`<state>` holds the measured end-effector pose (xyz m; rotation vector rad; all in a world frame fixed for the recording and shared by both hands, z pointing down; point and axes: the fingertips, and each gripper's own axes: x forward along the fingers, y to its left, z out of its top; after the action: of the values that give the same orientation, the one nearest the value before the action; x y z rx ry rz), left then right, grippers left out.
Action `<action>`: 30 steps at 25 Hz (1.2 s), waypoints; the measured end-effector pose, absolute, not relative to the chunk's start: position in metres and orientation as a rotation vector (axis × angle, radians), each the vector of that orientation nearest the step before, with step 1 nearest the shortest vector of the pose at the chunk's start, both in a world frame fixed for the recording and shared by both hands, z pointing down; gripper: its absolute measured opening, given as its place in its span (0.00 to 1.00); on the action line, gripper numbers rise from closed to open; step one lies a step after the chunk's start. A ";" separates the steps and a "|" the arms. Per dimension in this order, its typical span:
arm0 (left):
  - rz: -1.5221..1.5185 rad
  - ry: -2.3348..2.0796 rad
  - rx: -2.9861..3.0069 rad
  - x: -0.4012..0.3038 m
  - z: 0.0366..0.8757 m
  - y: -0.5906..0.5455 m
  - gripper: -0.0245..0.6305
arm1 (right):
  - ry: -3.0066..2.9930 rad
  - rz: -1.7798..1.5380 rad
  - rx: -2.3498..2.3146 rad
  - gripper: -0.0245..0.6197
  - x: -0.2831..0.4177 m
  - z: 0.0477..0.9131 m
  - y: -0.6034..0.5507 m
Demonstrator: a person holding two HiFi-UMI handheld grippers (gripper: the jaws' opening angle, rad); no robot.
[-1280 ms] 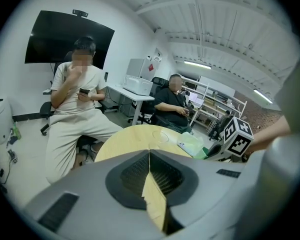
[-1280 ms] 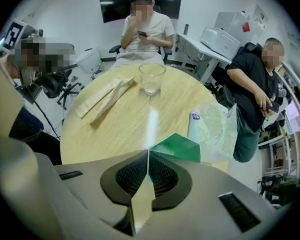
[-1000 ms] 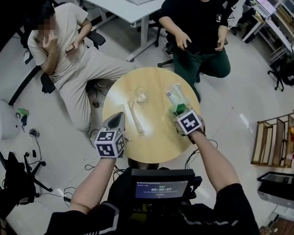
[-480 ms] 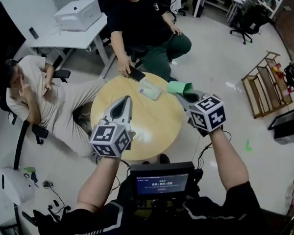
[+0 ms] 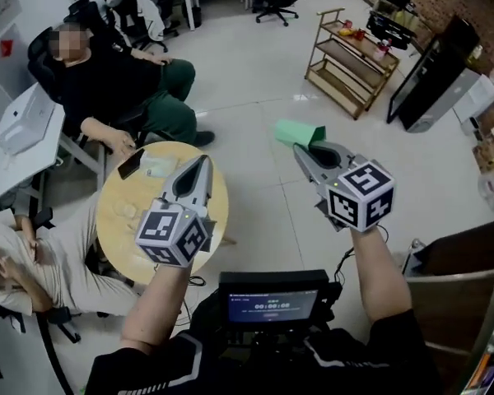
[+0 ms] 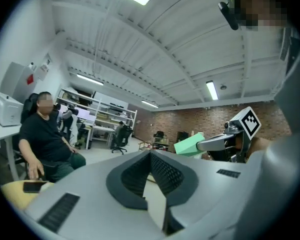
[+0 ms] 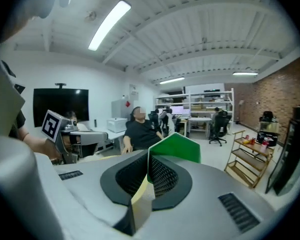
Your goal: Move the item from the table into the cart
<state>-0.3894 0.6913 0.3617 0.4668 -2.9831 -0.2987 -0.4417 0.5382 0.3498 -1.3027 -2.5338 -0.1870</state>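
My right gripper (image 5: 301, 151) is shut on a green packet (image 5: 299, 132) and holds it in the air over the bare floor, to the right of the round wooden table (image 5: 115, 220). In the right gripper view the green packet (image 7: 178, 147) sticks out past the closed pads. My left gripper (image 5: 200, 162) is shut with nothing in it and hovers over the table's right edge. From the left gripper view, the right gripper (image 6: 216, 142) and its green packet (image 6: 189, 145) show off to the right. A wooden tiered rack (image 5: 350, 62) stands far ahead on the floor.
A seated person in black (image 5: 107, 89) rests a hand by a phone (image 5: 130, 163) and a clear packet (image 5: 159, 165) on the table. Another person (image 5: 16, 262) sits at lower left. A white printer (image 5: 20, 118) is on a desk; a black cabinet (image 5: 432, 72) stands at right.
The view has swung to the right. Both grippers have risen and swung right with it; the right one has carried the green packet from above the table to over the open floor.
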 end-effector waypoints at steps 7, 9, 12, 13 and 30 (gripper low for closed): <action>-0.269 -2.857 0.970 -0.441 0.387 0.226 0.04 | -2.842 -0.111 -0.930 0.04 -0.430 0.348 0.071; -0.260 -2.813 1.107 -0.441 0.386 0.105 0.04 | -2.910 -0.103 -0.817 0.04 -0.408 0.343 -0.042; -0.210 -2.660 1.452 -0.426 0.364 -0.030 0.04 | -3.045 -0.058 -0.470 0.04 -0.355 0.319 -0.160; -0.195 -2.606 1.549 -0.419 0.359 -0.066 0.04 | -3.070 -0.042 -0.369 0.04 -0.341 0.315 -0.189; -0.148 -1.610 2.615 -0.166 0.315 -0.531 0.04 | -2.929 -0.051 1.186 0.04 -0.010 0.271 -0.538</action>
<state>-0.1656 -0.5309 0.3149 2.6148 -1.6100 -0.1475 -0.0098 -0.5376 0.2712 1.1856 -2.9291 -0.0512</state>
